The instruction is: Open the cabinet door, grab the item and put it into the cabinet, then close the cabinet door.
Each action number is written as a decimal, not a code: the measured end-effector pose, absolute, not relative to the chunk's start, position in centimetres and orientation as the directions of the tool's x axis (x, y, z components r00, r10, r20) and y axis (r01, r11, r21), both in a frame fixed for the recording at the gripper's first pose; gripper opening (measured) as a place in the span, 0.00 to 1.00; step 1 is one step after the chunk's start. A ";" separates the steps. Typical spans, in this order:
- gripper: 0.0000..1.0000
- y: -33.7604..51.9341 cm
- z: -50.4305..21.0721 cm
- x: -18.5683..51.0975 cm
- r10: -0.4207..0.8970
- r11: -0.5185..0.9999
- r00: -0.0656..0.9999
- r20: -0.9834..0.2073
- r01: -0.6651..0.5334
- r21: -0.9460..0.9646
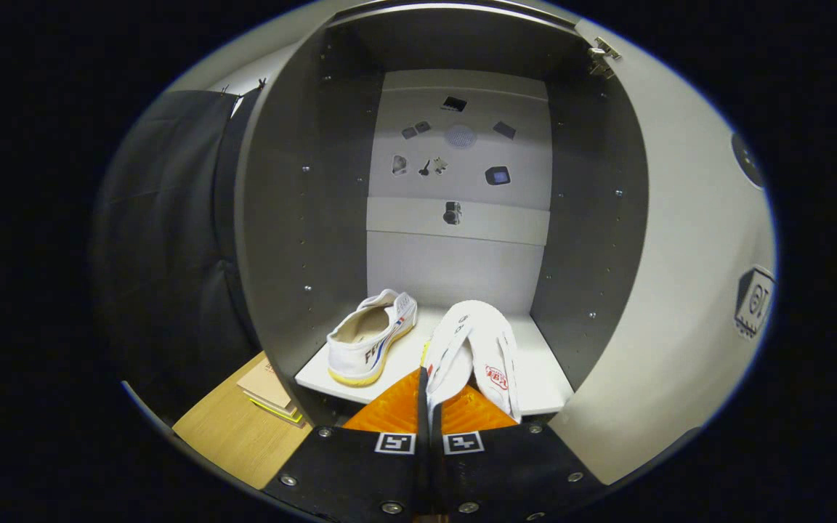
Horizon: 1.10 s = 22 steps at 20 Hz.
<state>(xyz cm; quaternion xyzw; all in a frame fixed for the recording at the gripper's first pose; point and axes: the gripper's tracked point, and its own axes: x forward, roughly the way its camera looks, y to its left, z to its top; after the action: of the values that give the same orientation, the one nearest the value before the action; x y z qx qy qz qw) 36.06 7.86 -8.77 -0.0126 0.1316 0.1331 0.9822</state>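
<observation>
My gripper (429,407) is clamped on a shoe (473,356) at lower centre, its long axis pointing straight ahead onto the cabinet (280,218) floor, right of another shoe (371,341); door (680,254) open.

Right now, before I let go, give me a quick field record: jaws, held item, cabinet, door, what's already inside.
gripper: jaws closed together, pinching the heel edge of a shoe
held shoe: white, toe pointing into the cabinet, over the front of the shelf
cabinet: open, grey walls, white shelf at the bottom
door: swung open, beside the held shoe on the hinge side
already inside: second white shoe, lying on the shelf beside the held one, apart from it
outside: wooden surface with small flat items stacked by the cabinet's front corner
</observation>
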 end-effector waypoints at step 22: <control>0.23 8.9 -14.3 49.2 0.214 0.973 0.885 -0.414 -0.233 0.005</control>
<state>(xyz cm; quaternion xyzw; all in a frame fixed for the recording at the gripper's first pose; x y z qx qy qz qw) 49.22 8.88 -14.30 -0.0226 0.2104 0.1151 0.9706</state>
